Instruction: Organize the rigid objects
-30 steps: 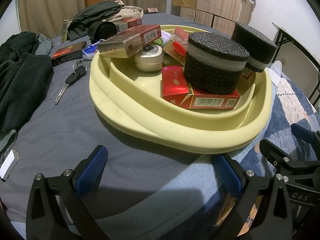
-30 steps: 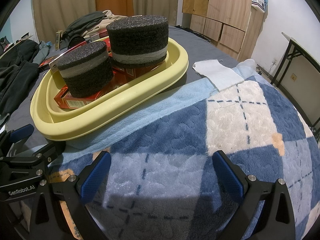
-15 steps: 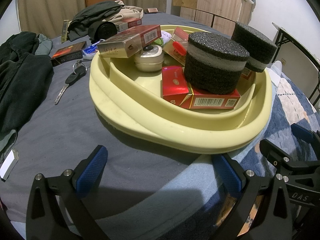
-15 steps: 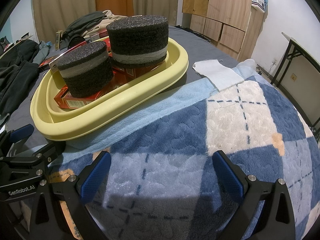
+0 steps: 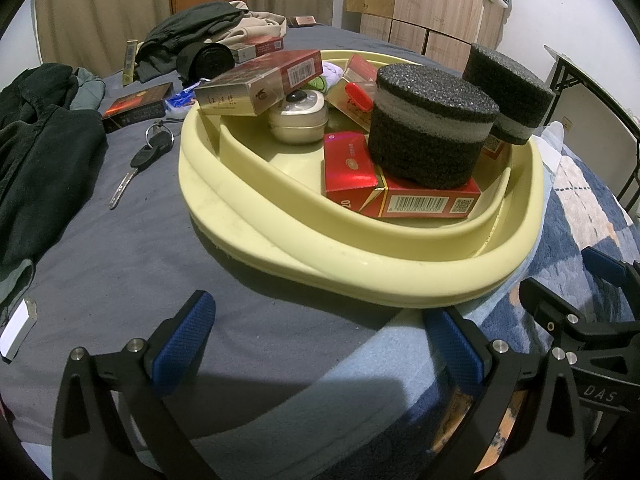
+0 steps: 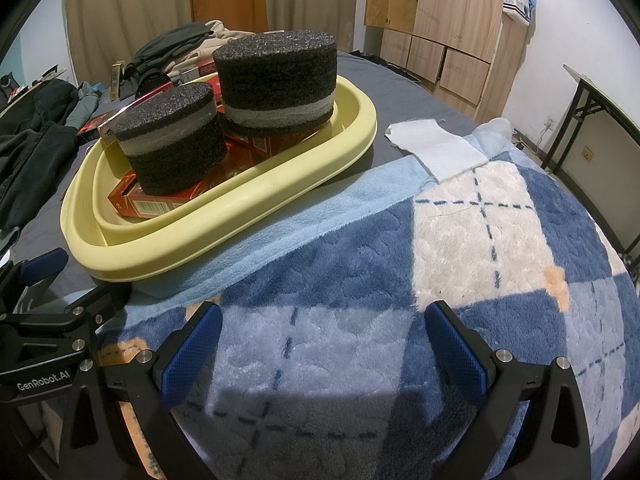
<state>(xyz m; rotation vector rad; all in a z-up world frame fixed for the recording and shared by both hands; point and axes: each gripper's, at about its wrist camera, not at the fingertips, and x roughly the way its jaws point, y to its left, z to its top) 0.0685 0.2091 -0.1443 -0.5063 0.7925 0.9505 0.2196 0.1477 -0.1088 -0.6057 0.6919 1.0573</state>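
A pale yellow tray (image 5: 280,240) sits on the bed and also shows in the right wrist view (image 6: 240,196). It holds two black foam cylinders (image 5: 428,136) (image 5: 508,88), red cartons (image 5: 404,196), a gold-and-red box (image 5: 256,84) and a round cream tin (image 5: 298,120). My left gripper (image 5: 320,344) is open and empty, just in front of the tray's near rim. My right gripper (image 6: 320,344) is open and empty over the blue checked blanket (image 6: 440,260), to the right of the tray.
A car key (image 5: 140,164), a dark red box (image 5: 136,106) and dark clothes (image 5: 36,148) lie left of the tray. More clothes and boxes are piled behind it. A white cloth (image 6: 436,148) lies on the blanket. Wooden cabinets (image 6: 448,32) and a folding table (image 6: 600,92) stand at the right.
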